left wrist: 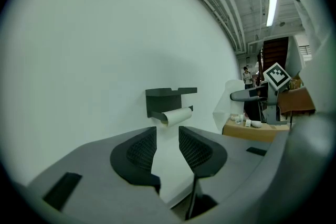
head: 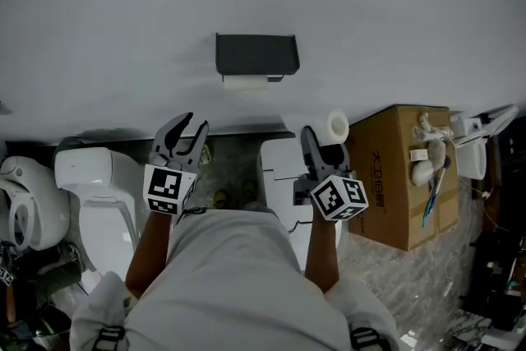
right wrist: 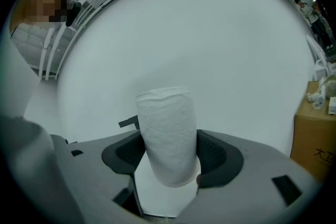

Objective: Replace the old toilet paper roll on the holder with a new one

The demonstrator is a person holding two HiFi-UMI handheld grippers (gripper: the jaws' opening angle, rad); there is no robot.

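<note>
A dark holder [head: 256, 55] hangs on the white wall, with the thin old roll [head: 245, 81] on the bar under it. In the left gripper view the holder [left wrist: 169, 98] and the old roll [left wrist: 177, 115] lie straight ahead, some way beyond the jaws. My left gripper [head: 187, 136] is open and holds nothing [left wrist: 167, 147]. My right gripper [head: 316, 142] is shut on a full new toilet paper roll [head: 337, 127], below and right of the holder. The new roll [right wrist: 168, 134] stands upright between the pads of the right gripper [right wrist: 169, 153] and hides most of the holder.
A cardboard box [head: 403, 177] with small items on top stands at the right. A white toilet [head: 99, 193] sits at the left, another white fixture [head: 278, 168] below the holder between my arms. Clutter lies at the far right edge.
</note>
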